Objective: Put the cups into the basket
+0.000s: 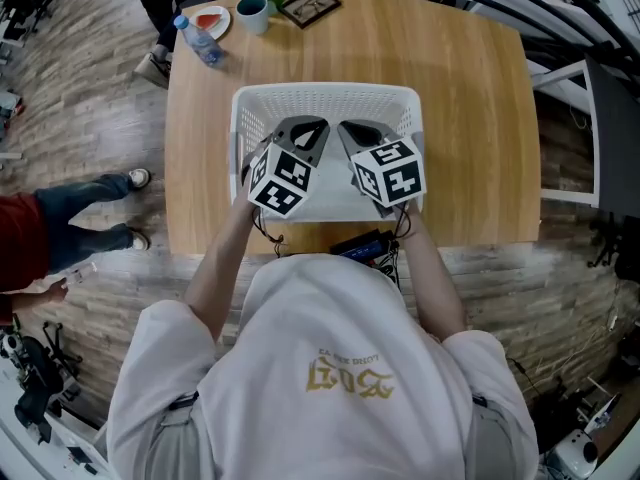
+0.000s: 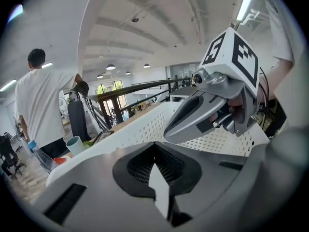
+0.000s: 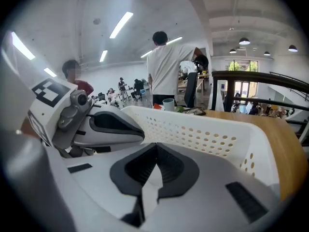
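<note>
A white perforated basket stands in the middle of the wooden table. My left gripper and right gripper hover side by side over its near half, both shut with nothing between the jaws. One teal cup stands at the table's far edge, well beyond the basket. The left gripper view shows the left gripper above the basket wall, with the cup far left. In the right gripper view the right gripper is over the basket; the cup is behind it.
By the cup are a water bottle, a small plate and a picture frame. A black device lies at the table's near edge. A person stands on the floor to the left; another person stands beyond the table.
</note>
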`<state>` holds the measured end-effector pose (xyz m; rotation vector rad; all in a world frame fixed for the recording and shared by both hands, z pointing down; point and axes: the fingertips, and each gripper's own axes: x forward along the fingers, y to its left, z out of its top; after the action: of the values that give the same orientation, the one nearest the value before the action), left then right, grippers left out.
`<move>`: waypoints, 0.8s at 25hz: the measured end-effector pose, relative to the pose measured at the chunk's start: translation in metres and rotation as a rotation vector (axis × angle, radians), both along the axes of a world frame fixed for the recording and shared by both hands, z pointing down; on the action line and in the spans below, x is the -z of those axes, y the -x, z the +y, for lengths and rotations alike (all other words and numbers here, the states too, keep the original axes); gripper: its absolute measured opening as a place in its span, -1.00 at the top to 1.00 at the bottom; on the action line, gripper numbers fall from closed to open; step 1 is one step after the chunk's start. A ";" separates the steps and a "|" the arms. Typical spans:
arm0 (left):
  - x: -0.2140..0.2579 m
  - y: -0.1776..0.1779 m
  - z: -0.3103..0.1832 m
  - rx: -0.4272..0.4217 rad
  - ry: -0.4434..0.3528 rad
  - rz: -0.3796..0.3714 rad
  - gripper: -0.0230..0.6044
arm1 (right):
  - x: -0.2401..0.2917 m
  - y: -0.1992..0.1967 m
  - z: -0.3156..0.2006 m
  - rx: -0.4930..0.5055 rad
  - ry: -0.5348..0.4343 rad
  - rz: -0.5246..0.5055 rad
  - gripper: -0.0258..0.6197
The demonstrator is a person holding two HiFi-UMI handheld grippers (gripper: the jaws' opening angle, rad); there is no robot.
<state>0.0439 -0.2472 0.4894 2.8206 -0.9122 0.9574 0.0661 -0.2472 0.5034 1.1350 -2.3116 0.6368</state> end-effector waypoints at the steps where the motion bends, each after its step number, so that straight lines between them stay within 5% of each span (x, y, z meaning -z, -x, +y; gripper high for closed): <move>1: 0.005 0.001 -0.001 0.011 -0.021 0.018 0.91 | 0.006 -0.002 -0.002 -0.017 -0.025 -0.012 0.89; 20: 0.113 0.025 0.004 0.160 -0.249 0.384 0.91 | 0.100 -0.045 0.011 -0.275 -0.400 -0.122 0.89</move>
<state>0.0193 -0.2434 0.3766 2.9121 -1.2443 0.2836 0.1109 -0.2363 0.4033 1.6591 -2.4776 0.3500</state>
